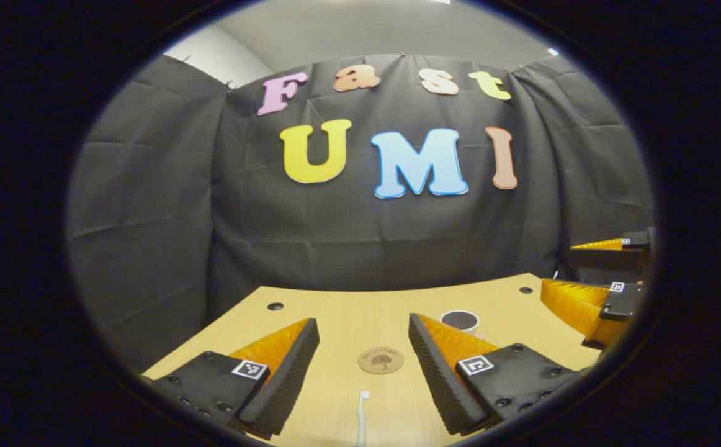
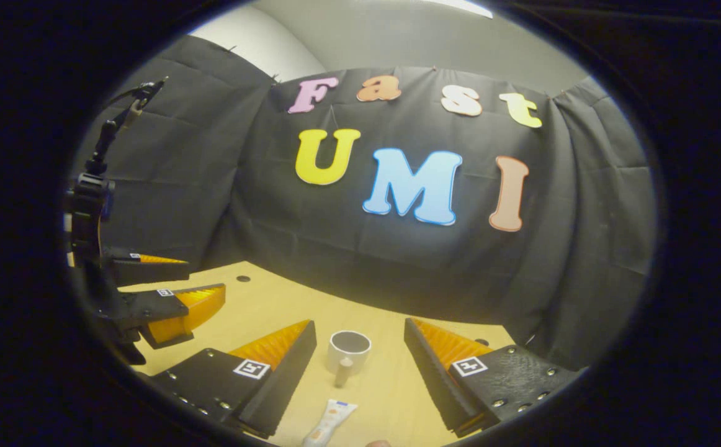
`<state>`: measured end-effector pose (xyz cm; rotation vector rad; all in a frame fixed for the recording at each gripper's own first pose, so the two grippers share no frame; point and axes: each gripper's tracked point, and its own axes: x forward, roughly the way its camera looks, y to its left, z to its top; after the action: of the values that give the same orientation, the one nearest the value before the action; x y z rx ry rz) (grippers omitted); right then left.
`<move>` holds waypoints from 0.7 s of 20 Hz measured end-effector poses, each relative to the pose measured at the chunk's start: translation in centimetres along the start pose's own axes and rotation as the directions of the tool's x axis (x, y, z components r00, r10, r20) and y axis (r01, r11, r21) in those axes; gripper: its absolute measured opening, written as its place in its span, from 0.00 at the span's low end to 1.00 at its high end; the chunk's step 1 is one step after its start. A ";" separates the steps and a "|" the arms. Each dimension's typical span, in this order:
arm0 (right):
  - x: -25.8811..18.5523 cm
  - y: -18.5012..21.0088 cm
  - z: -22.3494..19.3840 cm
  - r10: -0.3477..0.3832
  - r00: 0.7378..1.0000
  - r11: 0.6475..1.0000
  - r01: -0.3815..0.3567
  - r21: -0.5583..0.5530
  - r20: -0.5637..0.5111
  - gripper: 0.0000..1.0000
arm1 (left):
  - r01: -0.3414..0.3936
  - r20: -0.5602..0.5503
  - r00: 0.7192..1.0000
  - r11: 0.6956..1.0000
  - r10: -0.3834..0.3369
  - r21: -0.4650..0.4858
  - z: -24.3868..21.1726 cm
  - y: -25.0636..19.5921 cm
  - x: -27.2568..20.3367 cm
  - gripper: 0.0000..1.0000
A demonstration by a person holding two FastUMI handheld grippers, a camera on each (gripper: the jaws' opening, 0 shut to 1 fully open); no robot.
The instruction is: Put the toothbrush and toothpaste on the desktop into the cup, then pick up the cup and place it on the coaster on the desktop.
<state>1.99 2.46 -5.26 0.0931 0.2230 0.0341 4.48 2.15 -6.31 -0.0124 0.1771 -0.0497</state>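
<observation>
In the left gripper view, the left gripper (image 1: 363, 366) hangs above the pale wooden surface (image 1: 335, 316) with its fingers (image 1: 286, 372) spread wide and nothing between them. Below the gap, at the bottom edge of the view, lies the white toothbrush (image 1: 362, 417), its bristled head pointing away toward the round brown cork coaster (image 1: 381, 360), which sits flat on the surface a little farther on, apart from the brush. Beyond the coaster and slightly to the right there is a round dark hole with a pale rim (image 1: 460, 320) in the surface. At the right edge of this view the right gripper (image 1: 574, 273) shows from the side, its fingers apart. In the right gripper view, that gripper's fingers (image 2: 286, 366) are likewise spread wide and empty, held above the surface. Between them stands the white ceramic cup (image 2: 348, 354), upright, its opening dark and its handle turned toward the camera. Nearer than the cup, at the bottom edge, lies the white toothpaste tube (image 2: 329, 423) with an orange mark, flat on the surface and apart from the cup. The left gripper shows at the left edge of this view.
</observation>
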 end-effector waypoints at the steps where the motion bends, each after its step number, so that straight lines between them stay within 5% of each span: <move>1: 0.2 -0.1 -0.7 -0.004 1.000 1.000 0.004 0.005 -0.028 0.91 | 0.015 -0.024 1.000 1.000 -0.015 0.003 -0.7 -0.4 0.5 0.95; 8: 1.6 0.2 -6.2 0.003 0.977 0.999 0.008 0.052 -0.214 0.91 | 0.094 -0.211 0.973 0.995 -0.089 0.015 -6.3 -2.1 2.5 0.96; 14: 2.7 0.8 -10.8 0.056 0.915 0.979 0.029 0.203 -0.400 0.91 | 0.091 -0.389 0.918 0.996 -0.078 0.014 -11.4 -1.7 3.4 0.96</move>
<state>2.21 4.32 -16.30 0.2949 0.6416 0.0441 5.76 0.17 -18.13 0.0220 0.5747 -0.1420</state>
